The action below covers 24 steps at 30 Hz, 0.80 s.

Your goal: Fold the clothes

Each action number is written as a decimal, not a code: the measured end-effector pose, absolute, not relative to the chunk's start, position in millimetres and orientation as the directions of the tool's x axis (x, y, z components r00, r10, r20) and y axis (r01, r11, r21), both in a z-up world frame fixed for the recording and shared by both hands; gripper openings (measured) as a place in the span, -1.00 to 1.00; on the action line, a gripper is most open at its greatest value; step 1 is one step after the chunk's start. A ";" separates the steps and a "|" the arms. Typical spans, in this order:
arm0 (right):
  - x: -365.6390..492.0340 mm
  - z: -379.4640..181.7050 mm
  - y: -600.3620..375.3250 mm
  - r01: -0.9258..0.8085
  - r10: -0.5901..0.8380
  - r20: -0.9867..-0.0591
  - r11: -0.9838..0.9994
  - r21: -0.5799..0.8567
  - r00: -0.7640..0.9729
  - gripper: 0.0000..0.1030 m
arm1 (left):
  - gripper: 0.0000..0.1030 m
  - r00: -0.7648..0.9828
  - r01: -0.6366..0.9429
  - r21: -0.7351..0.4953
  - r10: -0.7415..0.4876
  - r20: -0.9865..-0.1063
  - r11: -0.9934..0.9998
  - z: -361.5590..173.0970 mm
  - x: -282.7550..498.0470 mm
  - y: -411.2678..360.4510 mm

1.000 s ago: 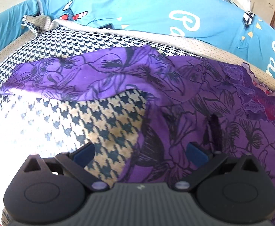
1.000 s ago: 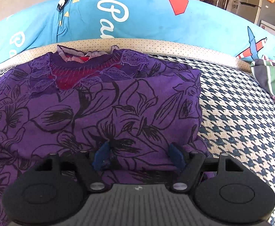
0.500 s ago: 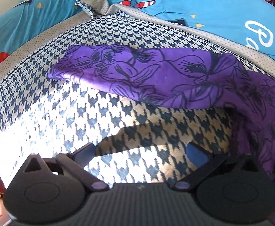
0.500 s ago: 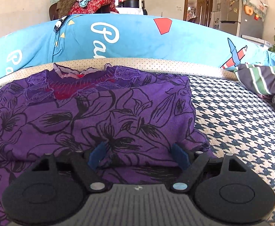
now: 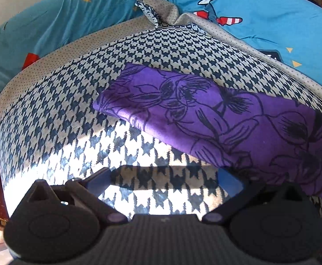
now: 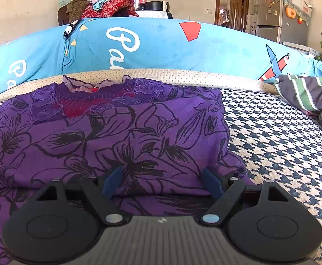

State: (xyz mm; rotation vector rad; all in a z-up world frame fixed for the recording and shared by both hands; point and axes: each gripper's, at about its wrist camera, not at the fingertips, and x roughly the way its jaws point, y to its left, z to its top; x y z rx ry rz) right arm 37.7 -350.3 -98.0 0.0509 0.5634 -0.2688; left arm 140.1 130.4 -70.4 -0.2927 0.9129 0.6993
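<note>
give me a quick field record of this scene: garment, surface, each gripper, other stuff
garment: purple floral top, right side folded in, left sleeve spread out flat
surface: houndstooth cover, blue printed bolster behind it
left gripper: left gripper open over bare cover, near the sleeve, nothing between the fingers
right gripper: right gripper open at the top's folded lower edge, pads not pressing
other: striped garment at the right
fold status: sleeve not yet folded in

Left gripper (image 5: pixel 164 184) is wide open over the sunlit houndstooth cover (image 5: pixel 72 114), nothing between the pads. Purple floral sleeve (image 5: pixel 183 110) stretches out just ahead, blue printed bedding (image 5: pixel 271 17) behind.
</note>
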 end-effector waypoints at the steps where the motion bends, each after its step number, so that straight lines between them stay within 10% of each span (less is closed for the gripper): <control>1: 37.7 -98.0 -350.3 0.265 -0.238 -0.534 0.964 -0.026 0.811 0.55 | 1.00 0.411 -0.671 0.054 0.432 -0.803 0.740 -71.0 142.5 133.4; 24: 38.8 -98.2 -349.6 0.266 -0.246 -0.536 0.963 -0.041 0.807 0.56 | 1.00 0.489 -0.762 -0.154 0.405 -0.772 0.628 -55.4 150.1 175.3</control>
